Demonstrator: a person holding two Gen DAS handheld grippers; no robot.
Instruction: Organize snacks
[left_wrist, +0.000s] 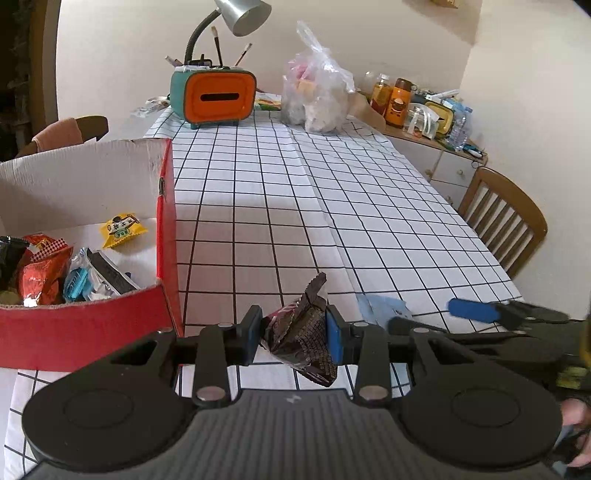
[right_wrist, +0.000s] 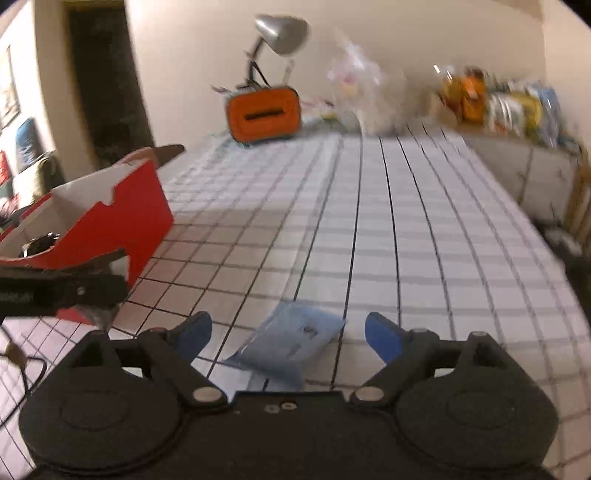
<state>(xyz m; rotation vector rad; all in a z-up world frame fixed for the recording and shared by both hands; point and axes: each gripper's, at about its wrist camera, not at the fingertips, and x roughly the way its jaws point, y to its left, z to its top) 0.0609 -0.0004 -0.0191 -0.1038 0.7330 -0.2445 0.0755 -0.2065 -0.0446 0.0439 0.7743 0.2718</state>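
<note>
Left gripper (left_wrist: 293, 334), black with blue pads, is clamped tight on a crinkled dark brown foil snack packet (left_wrist: 301, 339), one pad pressed to each side, the packet carried clear of the table just right of the red cardboard box (left_wrist: 168, 236). Inside that box, on its white floor: a small yellow candy packet (left_wrist: 122, 229), a shiny red-orange foil bag (left_wrist: 40, 271), and a clear wrapper with a blue-and-black bar (left_wrist: 94, 277).

Over to the right gripper (right_wrist: 288, 338), fingers spread wide with nothing between them, poised over a pale blue flat sachet (right_wrist: 291, 341) lying on the white black-grid tablecloth (left_wrist: 295, 206), near the table's front edge. The sachet sits between the two blue pads (right_wrist: 384, 338); the view is blurred, so contact can't be judged.

Further back on the table: an orange-and-teal retro tissue box (left_wrist: 214, 98), a silver gooseneck lamp (left_wrist: 242, 14), a knotted clear plastic bag (left_wrist: 319, 92). A wooden slatted chair (left_wrist: 506, 221) stands at the right side.
</note>
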